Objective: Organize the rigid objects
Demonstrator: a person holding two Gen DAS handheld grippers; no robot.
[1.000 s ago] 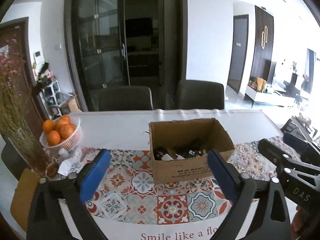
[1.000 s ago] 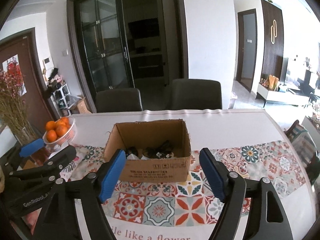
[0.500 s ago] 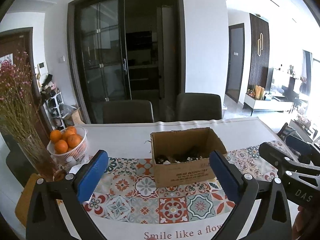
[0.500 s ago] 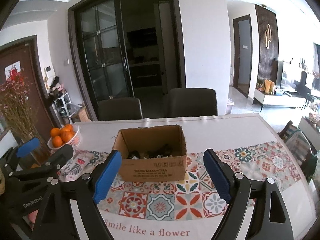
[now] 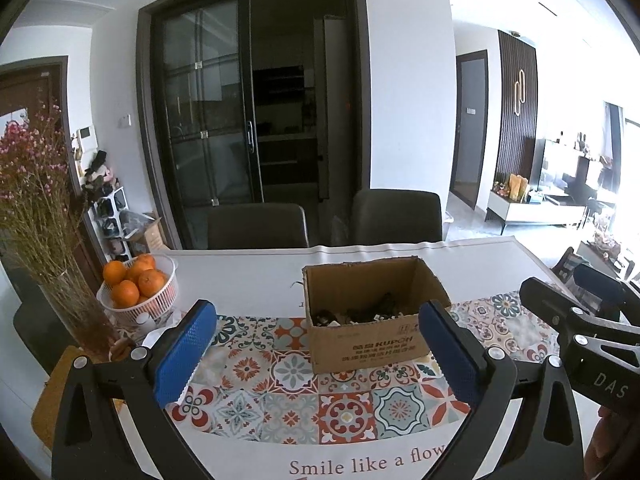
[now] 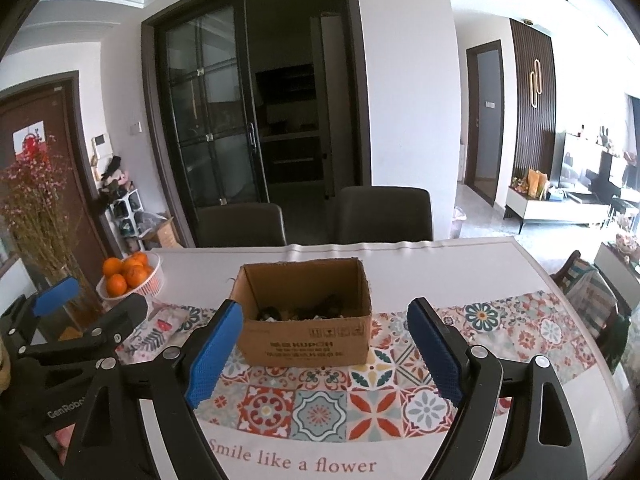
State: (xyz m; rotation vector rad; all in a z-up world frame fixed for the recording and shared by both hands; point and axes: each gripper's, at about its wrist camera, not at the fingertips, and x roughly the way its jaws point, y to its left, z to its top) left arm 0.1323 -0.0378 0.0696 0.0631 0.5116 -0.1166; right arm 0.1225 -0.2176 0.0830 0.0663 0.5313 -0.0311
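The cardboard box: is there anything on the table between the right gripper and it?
Nothing visible. Between the open right gripper and the cardboard box lies only the flat patterned runner. The basket of oranges stands well aside.

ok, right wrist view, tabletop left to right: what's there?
Glass vase of dried pink flowers → white basket of oranges → open brown cardboard box holding small dark items. The patterned tile runner carries on to the right.
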